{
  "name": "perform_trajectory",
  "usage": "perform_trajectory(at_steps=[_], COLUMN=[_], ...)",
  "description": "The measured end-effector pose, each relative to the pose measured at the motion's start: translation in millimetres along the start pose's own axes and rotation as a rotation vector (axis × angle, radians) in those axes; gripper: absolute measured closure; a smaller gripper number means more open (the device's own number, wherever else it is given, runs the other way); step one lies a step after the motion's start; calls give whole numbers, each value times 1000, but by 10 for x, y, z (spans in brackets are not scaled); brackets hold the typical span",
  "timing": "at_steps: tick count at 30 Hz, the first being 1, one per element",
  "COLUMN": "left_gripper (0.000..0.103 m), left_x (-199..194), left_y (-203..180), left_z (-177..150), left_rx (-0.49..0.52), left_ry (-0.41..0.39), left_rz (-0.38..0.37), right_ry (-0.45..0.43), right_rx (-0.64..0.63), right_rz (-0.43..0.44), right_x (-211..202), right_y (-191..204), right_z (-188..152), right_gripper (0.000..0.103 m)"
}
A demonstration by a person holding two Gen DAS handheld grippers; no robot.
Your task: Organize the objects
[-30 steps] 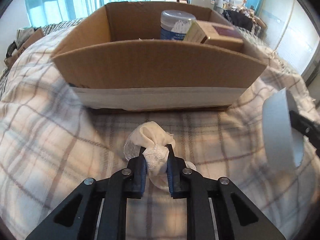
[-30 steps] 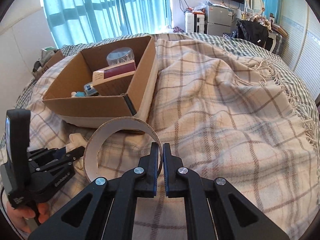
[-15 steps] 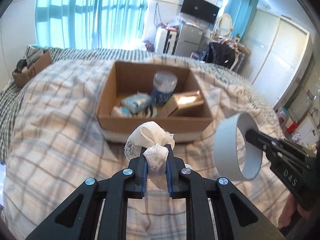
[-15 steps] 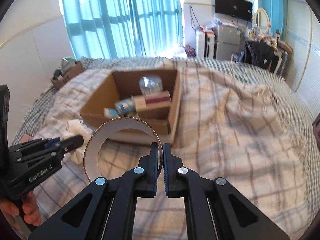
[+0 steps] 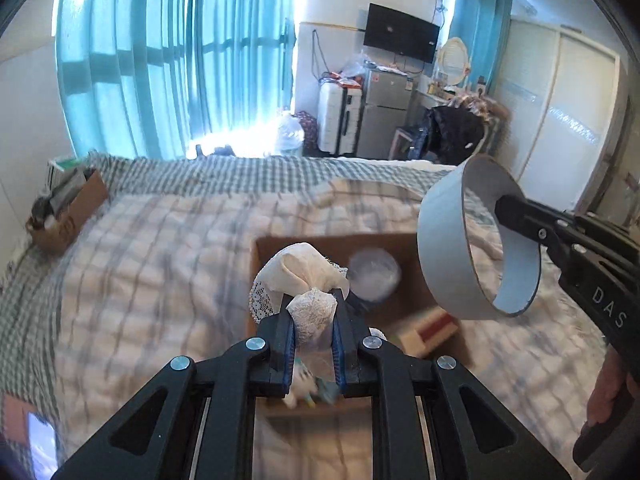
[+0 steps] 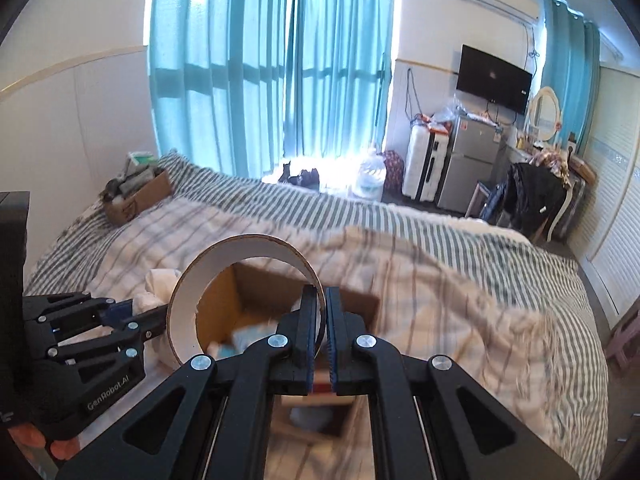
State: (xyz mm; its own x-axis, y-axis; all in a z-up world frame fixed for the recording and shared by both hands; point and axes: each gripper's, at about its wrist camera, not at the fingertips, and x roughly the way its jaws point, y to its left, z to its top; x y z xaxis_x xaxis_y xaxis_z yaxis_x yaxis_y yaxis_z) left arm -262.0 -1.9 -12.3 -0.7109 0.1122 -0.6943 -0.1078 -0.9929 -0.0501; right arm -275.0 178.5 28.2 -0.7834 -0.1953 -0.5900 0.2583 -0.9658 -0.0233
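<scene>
My left gripper (image 5: 313, 307) is shut on a bunched white lace cloth (image 5: 302, 272) and holds it above the open cardboard box (image 5: 404, 308) on the bed. The box holds a round white-lidded tub (image 5: 374, 274), a red and tan carton (image 5: 430, 330) and small packets. My right gripper (image 6: 319, 300) is shut on the wall of a wide white tape roll (image 6: 244, 296), also held over the box (image 6: 244, 296). The roll shows in the left wrist view (image 5: 452, 248) at the right, with the right gripper (image 5: 508, 206) behind it. The left gripper (image 6: 140, 312) and cloth (image 6: 158, 284) show at the left.
The box sits on a plaid blanket (image 5: 160, 256) over a striped bed (image 6: 440, 232). A second small cardboard box (image 6: 138, 196) of items stands at the bed's far left corner. A suitcase, fridge and chair stand beyond the bed by the curtains.
Both grippers have risen well above the bed and moved forward over the box, each still carrying its object. The box now lies below the fingers instead of ahead of them.
</scene>
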Motion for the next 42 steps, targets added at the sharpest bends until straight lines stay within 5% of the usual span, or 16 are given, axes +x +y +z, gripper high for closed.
perform_trajectory(at_steps=[6,15,18,19,20,22,28,34,39,42], left_gripper=[88,87,79,68,51,39,39,24,22,10], left_x=[597,1004,963,939,919,846,498,-125,-712,-1070], left_y=[76,71,47,39,44,50,60,-20,-110,-135], left_z=[-55,-297,-326,-337,-345,-345,-295,-153,-60,-41], left_rx=[-23,-14,-6,-3,-7,-16,-7,0,10,15], left_ry=[71,129,129,132,131,123,94,-5,-105,-177], left_rz=[-14,-37,-33,-33,-32,-21,16,31,25,21], right_ry=[16,76,97,105,111,116,46,-13,-84,-120], right_rx=[-20,-19,9,14,21,43,75,84,87,93], right_rz=[-88,-16,19,31,38,41,29,-1,-35,-54], right_x=[676,1173,1158,1133,1095,1020,491,-175,-797,-1146], right_y=[-40,-97,-143,-148,-148,-168,-195,-170,-142,-120], right_z=[-88,-491,-520,-529,-536,-538,-417,-288,-213,-193], right_gripper=[99,98,96,91,78,54,51,50,38,32])
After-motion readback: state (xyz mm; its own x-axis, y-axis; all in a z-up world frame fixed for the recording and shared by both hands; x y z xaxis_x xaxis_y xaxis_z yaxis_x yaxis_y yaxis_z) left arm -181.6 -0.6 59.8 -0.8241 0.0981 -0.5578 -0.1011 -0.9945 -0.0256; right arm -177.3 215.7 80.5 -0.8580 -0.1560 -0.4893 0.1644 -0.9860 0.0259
